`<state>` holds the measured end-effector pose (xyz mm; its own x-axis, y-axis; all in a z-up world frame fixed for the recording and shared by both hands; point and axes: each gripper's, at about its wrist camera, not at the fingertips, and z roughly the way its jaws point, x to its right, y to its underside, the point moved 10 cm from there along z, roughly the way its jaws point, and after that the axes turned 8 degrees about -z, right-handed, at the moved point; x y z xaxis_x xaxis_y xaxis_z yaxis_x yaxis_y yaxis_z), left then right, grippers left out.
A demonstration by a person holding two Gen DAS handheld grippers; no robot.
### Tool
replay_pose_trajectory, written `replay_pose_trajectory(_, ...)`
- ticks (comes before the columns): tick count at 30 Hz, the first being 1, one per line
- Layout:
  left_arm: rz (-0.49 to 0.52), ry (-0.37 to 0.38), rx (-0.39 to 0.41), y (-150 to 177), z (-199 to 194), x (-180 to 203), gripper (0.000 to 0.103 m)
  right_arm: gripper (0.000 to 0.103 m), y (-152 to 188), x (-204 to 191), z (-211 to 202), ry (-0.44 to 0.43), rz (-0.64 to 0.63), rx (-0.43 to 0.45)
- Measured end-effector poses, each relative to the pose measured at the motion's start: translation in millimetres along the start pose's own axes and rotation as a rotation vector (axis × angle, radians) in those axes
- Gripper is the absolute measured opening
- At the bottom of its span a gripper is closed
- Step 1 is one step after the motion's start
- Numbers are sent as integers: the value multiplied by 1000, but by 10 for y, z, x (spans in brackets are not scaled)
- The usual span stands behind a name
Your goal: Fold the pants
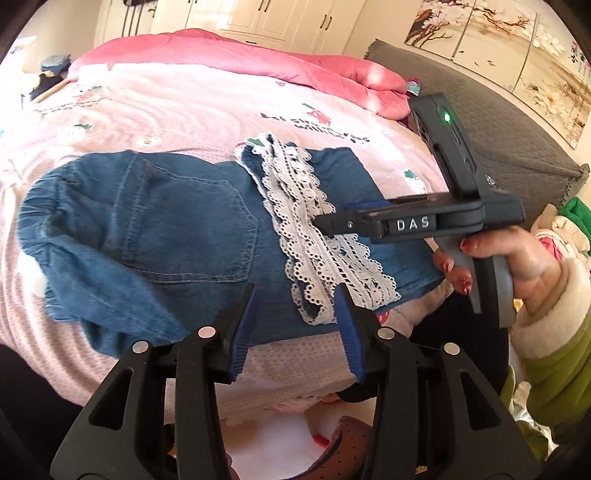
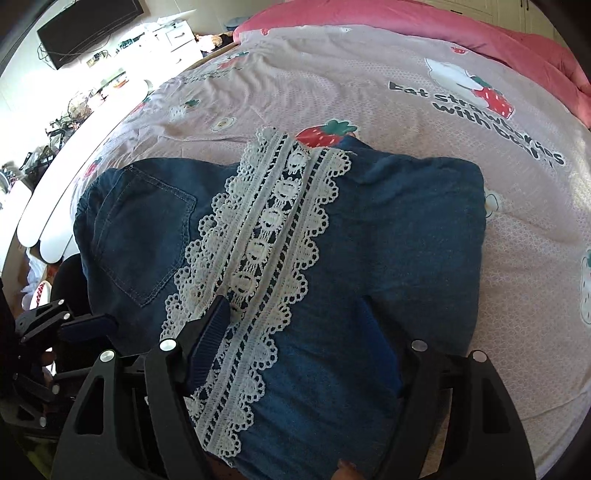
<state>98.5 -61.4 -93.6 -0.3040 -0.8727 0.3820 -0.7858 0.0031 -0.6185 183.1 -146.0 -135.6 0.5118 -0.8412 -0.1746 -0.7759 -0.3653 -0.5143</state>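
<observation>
Blue denim pants (image 1: 177, 229) with white lace trim (image 1: 314, 225) lie folded on the pink bed; they also show in the right wrist view (image 2: 388, 236), with the lace (image 2: 266, 240) running down the middle. My left gripper (image 1: 295, 317) is open at the near edge of the pants, its jaws wide apart and empty. My right gripper (image 2: 295, 332) is open just over the folded leg, one blue finger (image 2: 210, 332) beside the lace. In the left wrist view the right gripper (image 1: 325, 221) reaches in from the right over the lace.
The pink strawberry-print bedspread (image 2: 369, 85) covers the bed, with a rolled pink quilt (image 1: 258, 62) at the back. A dark headboard (image 1: 498, 136) stands right. A desk with clutter (image 2: 74, 110) and a wall screen (image 2: 85, 29) lie beyond the bed's left edge.
</observation>
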Motion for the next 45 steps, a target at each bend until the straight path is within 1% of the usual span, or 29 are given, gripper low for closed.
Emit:
replay_pose_trajectory(3,-9,-12,11,-24,-42,-39,35,73,-1,-16,-29,22,-7,22)
replay_pose_trajectory(5,-15,-24,24,-42,-102,-84,37,73,-12,-13,-115,20,9,48)
replay_pose_trajectory(7,-23,-38,38,-75,-142,-135,40,73,-3,-42,-295,-1,32,106)
replay_pose_trajectory(8,-29,-45,45,-80,-174,-178,41,73,34,-58,-389,13,27,126)
replay_pose_trajectory(10,-48,-68,61,-116,-219,-282,46,73,128,-105,-514,53,-3,139)
replay_pose_trajectory(12,-57,-99,78,-142,-267,-383,49,73,236,-140,-608,85,-27,141)
replay_pose_trajectory(14,-69,-120,91,-153,-305,-467,57,72,325,-189,-648,96,-42,143)
replay_pose_trajectory(15,-77,-135,98,-157,-325,-522,60,64,386,-232,-651,96,-53,136)
replay_pose_trajectory(16,-83,-147,102,-161,-336,-569,61,44,429,-270,-638,93,-68,128)
replay_pose_trajectory(18,-106,-157,101,-153,-351,-651,61,26,500,-352,-576,83,-96,109)
replay_pose_trajectory(19,-113,-160,102,-149,-366,-685,62,18,520,-397,-530,78,-111,96)
replay_pose_trajectory(20,-116,-165,104,-145,-381,-705,62,15,539,-424,-472,84,-127,82)
replay_pose_trajectory(21,-116,-169,105,-140,-393,-716,65,14,568,-448,-397,102,-150,61)
replay_pose_trajectory(22,-117,-174,106,-134,-407,-731,67,14,592,-478,-351,114,-159,51)
replay_pose_trajectory(24,-121,-179,105,-116,-427,-758,67,14,621,-474,-249,125,-154,34)
replay_pose_trajectory(27,-128,-186,99,-84,-432,-793,68,14,639,-464,-206,126,-146,43)
replay_pose_trajectory(31,-129,-198,93,-72,-450,-790,74,15,638,-450,-269,91,-98,50)
replay_pose_trajectory(33,-124,-199,102,-92,-497,-747,76,16,587,-485,-374,65,-74,78)
replay_pose_trajectory(35,-116,-200,116,-114,-562,-721,79,27,489,-573,-521,11,-68,126)
replay_pose_trajectory(36,-115,-201,123,-127,-597,-710,82,39,445,-603,-580,3,-70,144)
replay_pose_trajectory(37,-114,-203,127,-138,-618,-706,84,45,383,-632,-648,2,-78,164)
replay_pose_trajectory(39,-113,-213,140,-162,-674,-703,86,47,273,-687,-753,-4,-93,194)
replay_pose_trajectory(42,-113,-226,148,-187,-721,-720,89,62,74,-694,-870,4,-96,229)
replay_pose_trajectory(44,-122,-222,148,-196,-740,-744,90,65,-31,-693,-922,5,-96,244)
replay_pose_trajectory(45,-125,-223,148,-206,-739,-748,91,70,-112,-691,-951,9,-96,253)
